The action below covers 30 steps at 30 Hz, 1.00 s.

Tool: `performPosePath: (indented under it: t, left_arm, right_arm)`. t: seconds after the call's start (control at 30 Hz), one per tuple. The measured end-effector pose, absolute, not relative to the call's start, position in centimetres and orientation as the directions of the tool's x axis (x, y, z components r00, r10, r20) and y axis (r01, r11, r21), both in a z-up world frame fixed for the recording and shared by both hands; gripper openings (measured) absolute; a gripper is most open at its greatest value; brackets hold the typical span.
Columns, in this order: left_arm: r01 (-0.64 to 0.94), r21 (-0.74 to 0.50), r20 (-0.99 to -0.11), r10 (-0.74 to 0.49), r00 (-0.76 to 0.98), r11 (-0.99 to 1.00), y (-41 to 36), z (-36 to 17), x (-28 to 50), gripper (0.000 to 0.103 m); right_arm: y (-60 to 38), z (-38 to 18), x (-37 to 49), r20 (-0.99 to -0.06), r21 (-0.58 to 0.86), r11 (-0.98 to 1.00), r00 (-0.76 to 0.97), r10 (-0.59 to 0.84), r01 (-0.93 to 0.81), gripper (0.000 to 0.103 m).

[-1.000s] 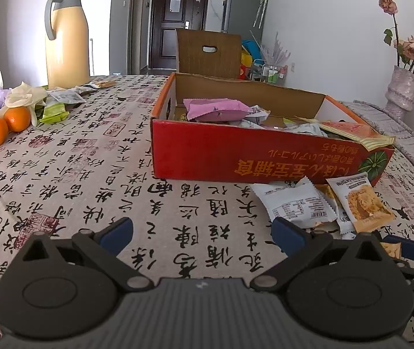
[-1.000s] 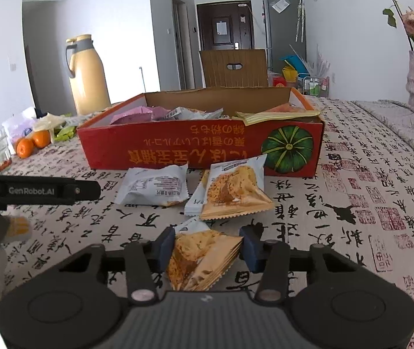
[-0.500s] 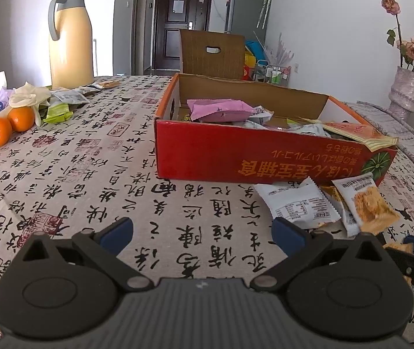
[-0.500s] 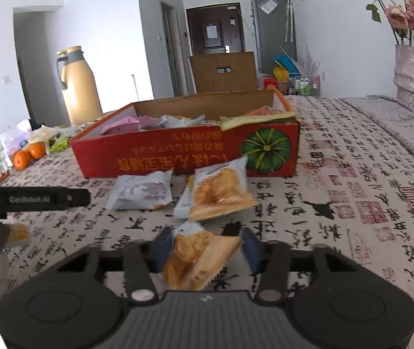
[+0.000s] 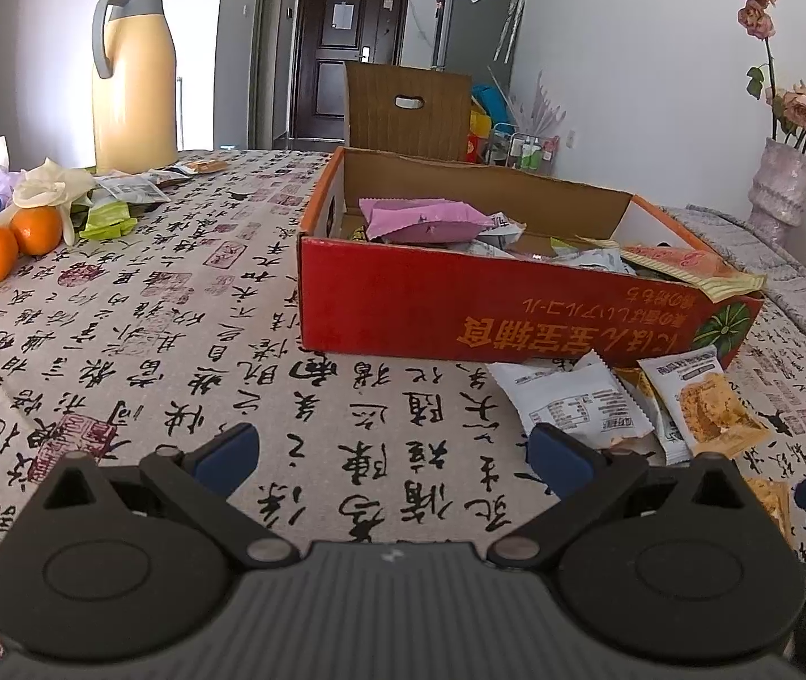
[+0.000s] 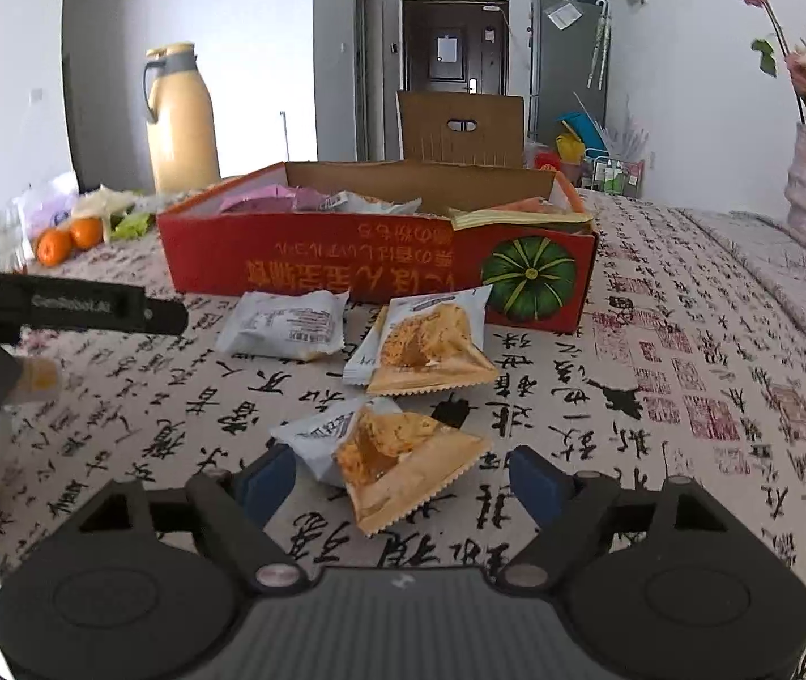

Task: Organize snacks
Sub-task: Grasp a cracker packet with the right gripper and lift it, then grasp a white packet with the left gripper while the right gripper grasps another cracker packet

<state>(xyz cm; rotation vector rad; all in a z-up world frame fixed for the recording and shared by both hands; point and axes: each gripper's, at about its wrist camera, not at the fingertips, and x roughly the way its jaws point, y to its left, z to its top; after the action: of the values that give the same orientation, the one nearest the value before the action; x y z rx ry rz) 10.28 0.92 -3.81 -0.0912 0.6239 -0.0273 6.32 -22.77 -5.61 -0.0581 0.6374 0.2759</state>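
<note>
A table [image 6: 686, 340] draped in a calligraphy-print cloth fills the lower frame; a red cardboard box [image 6: 346, 266] of snacks is seen at centre; two packets [image 6: 425, 340] lie just before it; an orange snack packet [image 6: 397, 459] rests on the cloth between the pads of the right claw [image 6: 403, 476], untouched, as the jaws are opening; the left claw [image 5: 391, 450] is held wide open and empty at lower centre.

A lived-in home: a calligraphy-print tablecloth [image 5: 119, 340], a thermos jug [image 5: 133, 73] upper left, a dark entry door [image 5: 346, 56], a refrigerator [image 5: 476, 17], and a vase [image 5: 779, 181] at right.
</note>
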Motion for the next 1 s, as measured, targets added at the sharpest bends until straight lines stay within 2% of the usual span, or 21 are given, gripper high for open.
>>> performPosePath:
  t: [0.23, 0.3, 0.43, 0.67, 1.0]
  left_arm:
    - [0.005, -0.114, -0.576, -0.07, 0.815, 0.993, 1.2, -3.7, 10.1, 0.103]
    - [0.007, -0.119, -0.574, -0.074, 0.815, 0.993, 1.2, -3.7, 10.1, 0.103]
    - [0.009, -0.123, -0.574, -0.078, 0.815, 0.992, 1.3, -3.7, 10.1, 0.103]
    - [0.006, -0.121, -0.575, -0.075, 0.815, 0.993, 1.3, -3.8, 10.2, 0.103]
    - [0.006, -0.078, -0.589, -0.051, 0.807, 0.997, 0.4, -2.9, 10.1, 0.103]
  right_arm:
    - [-21.5, -5.7, 8.6, -0.612, -0.062, 0.957, 0.769, 0.188, -0.283, 0.083]
    - [-21.3, -5.7, 8.8, -0.612, -0.054, 0.954, 0.765, 0.202, -0.295, 0.079]
    - [-21.6, -5.9, 8.8, -0.618, 0.003, 0.947, 0.744, 0.255, -0.321, 0.058]
    - [-22.2, -6.0, 7.9, -0.605, 0.06, 0.955, 0.75, 0.267, -0.292, 0.052]
    - [-23.7, -5.2, 5.5, -0.57, 0.09, 0.963, 0.78, 0.258, -0.253, 0.049]
